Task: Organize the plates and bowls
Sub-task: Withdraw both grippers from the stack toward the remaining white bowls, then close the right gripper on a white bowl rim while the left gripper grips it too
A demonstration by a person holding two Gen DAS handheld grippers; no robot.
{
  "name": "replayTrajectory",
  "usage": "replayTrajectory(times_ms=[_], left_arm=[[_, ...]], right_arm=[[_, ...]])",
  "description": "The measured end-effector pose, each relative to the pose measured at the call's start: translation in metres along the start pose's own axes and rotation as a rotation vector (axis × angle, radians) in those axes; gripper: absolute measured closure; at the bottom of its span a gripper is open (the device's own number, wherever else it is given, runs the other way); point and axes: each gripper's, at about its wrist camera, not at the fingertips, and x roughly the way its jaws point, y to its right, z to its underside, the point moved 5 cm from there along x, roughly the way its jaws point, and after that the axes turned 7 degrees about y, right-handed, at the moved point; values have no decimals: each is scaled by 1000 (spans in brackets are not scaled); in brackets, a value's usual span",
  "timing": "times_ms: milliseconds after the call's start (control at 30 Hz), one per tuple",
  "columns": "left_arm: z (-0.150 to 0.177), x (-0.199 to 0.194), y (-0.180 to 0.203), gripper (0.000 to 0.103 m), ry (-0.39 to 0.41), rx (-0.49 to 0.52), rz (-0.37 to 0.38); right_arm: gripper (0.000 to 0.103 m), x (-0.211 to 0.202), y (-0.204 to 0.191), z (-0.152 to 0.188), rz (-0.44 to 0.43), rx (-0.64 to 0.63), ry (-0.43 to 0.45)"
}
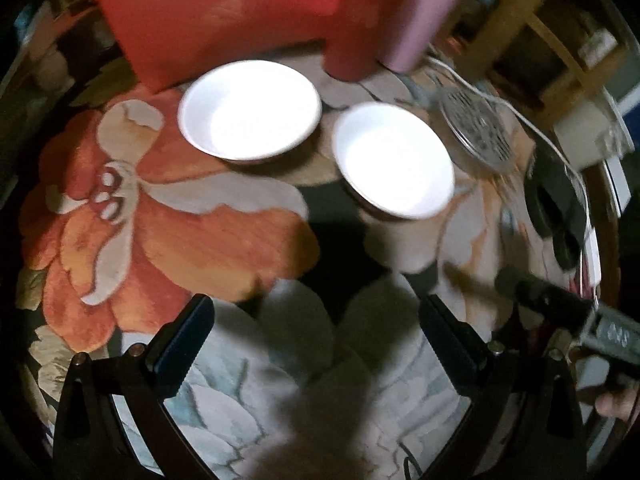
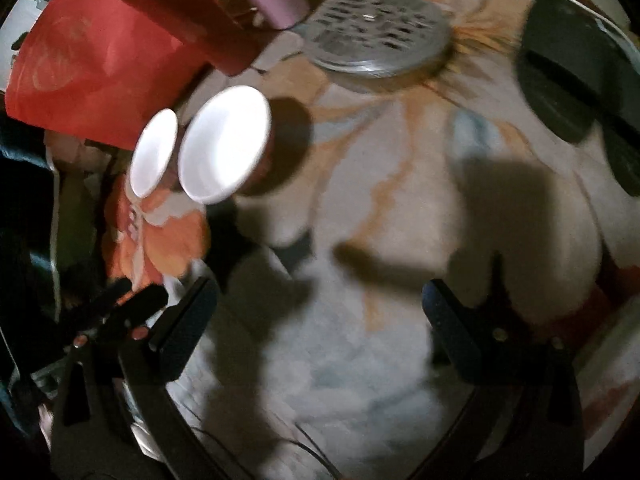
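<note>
Two bowls (image 1: pixel 249 110) (image 1: pixel 394 160) side by side on the rug (image 1: pixel 160 232), a perforated disc (image 1: pixel 476 134) to their right

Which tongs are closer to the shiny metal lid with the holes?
Probably the right tongs. The metal lid sits nearly straight ahead of them. From the left tongs it lies far off to the right, beyond the nearer white bowl.

A floral-patterned surface (image 1: pixel 168 240) carries two white bowls (image 1: pixel 250 110) (image 1: pixel 394 160) side by side, a red bag (image 1: pixel 208 20) behind them, a patterned glass plate (image 1: pixel 476 132) to the right, and dark objects (image 1: pixel 556 208) farther right.
</note>
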Motion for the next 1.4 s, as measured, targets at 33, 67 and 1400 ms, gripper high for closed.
replayTrajectory(times_ms=[33,67,1400], left_arm=[[-3,-1,-7,1,6,-17,-5],[-4,-2,-10,1,8,-26,-6],[9,63,4,88,-96,38,28]], right_arm=[[1,4,-4,-6,-5,4,7],[1,9,-8,-13,-9,9,13],[88,77,-62,29,-72,-188,-188]])
